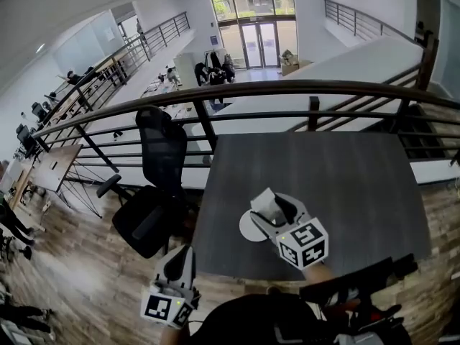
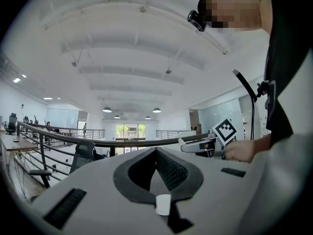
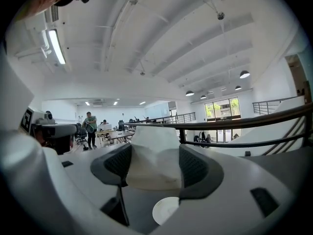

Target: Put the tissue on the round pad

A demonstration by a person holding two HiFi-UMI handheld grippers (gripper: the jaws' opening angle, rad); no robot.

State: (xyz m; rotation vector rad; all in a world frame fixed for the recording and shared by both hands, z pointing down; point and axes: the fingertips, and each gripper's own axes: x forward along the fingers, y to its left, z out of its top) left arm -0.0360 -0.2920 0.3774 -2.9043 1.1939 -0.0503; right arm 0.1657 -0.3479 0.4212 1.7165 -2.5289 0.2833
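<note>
A white round pad lies near the front left of the dark grey table. My right gripper hovers just above the pad's far right edge, shut on a folded white tissue. In the right gripper view the tissue is pinched between the dark pads of the right gripper, with the round pad below it. My left gripper is held low off the table's front left corner, jaws together and empty. The left gripper view shows the left gripper pointing out level over the table.
A black office chair stands beside the table's left edge. A dark railing runs along the far side, with a drop to a lower floor beyond it. The wooden floor surrounds the table.
</note>
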